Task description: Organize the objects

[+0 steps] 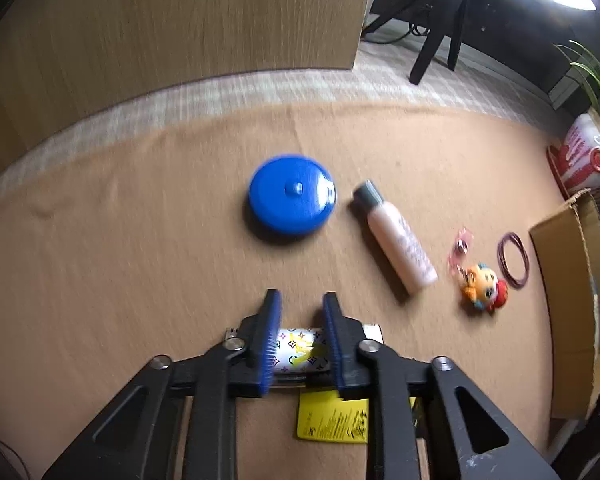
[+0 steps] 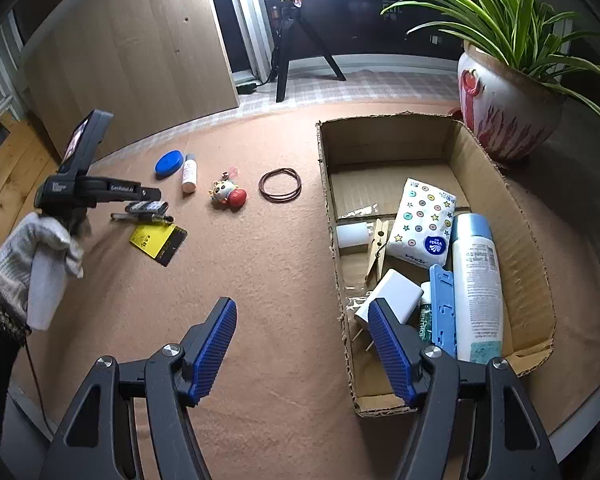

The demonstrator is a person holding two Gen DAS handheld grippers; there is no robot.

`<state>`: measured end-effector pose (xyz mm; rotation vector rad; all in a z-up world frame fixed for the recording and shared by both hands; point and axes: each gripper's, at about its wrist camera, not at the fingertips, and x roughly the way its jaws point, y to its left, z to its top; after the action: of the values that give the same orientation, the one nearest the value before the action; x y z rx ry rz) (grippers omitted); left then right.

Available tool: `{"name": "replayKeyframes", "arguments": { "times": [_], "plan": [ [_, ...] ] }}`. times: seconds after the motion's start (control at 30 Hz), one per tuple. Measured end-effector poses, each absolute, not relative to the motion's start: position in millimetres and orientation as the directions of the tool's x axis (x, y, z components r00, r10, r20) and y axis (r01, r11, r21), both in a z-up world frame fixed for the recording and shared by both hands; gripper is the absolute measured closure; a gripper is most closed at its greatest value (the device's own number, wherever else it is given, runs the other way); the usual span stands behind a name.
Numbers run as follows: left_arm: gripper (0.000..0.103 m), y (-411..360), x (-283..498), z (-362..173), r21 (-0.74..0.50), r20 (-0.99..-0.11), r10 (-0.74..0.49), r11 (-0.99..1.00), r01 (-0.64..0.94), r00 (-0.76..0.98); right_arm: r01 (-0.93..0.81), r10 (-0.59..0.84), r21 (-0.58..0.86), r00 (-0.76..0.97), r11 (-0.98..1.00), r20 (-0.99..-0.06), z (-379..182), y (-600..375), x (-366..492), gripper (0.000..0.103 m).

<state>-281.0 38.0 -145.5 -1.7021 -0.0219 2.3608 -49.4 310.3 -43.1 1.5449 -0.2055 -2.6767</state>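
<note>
My left gripper (image 1: 299, 300) is shut on a small patterned case (image 1: 300, 350), white with coloured marks, held just above the brown cloth; it also shows in the right wrist view (image 2: 146, 207). A yellow card (image 1: 332, 420) lies under it. Ahead lie a blue round lid (image 1: 291, 199), a pink bottle (image 1: 398, 240), a toy keychain (image 1: 482, 286) and brown rubber bands (image 1: 514, 260). My right gripper (image 2: 302, 312) is open and empty over the cloth, left of the cardboard box (image 2: 332, 208).
The box holds a tissue pack (image 2: 424, 220), a white spray bottle (image 2: 478, 284), a blue clip, a white charger (image 2: 392, 292) and a clothespin. A potted plant (image 2: 508, 108) stands behind the box. A wooden panel (image 2: 132, 48) and a tripod (image 2: 300, 52) stand at the back.
</note>
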Motion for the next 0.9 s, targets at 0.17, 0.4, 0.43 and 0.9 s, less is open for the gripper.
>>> {"name": "replayKeyframes", "arguments": {
  "times": [0.17, 0.4, 0.43, 0.9],
  "plan": [
    [0.083, 36.1, -253.5, -145.7, -0.156, -0.931, 0.215, -0.965, -0.212, -0.294, -0.006, -0.117, 0.138, -0.499, -0.990, -0.859, -43.2, 305.0, -50.7, 0.038],
    [0.083, 28.3, -204.2, -145.0, -0.192, -0.921, 0.247, -0.961, -0.200, -0.302, 0.055, -0.154, 0.145, -0.487, -0.988, -0.860, -44.8, 284.6, -55.6, 0.038],
    [0.083, 28.2, -195.3, -145.0, -0.196, -0.919, 0.252, -0.959, -0.204, -0.303, 0.068, -0.162, 0.148, -0.485, -0.987, -0.860, -44.9, 280.2, -56.2, 0.038],
    [0.083, 10.0, -113.8, -135.8, -0.265, -0.879, 0.324, -0.942, -0.206, -0.350, 0.169, -0.235, 0.177, -0.445, -0.970, -0.864, -50.9, 238.3, -56.2, 0.038]
  ]
}}
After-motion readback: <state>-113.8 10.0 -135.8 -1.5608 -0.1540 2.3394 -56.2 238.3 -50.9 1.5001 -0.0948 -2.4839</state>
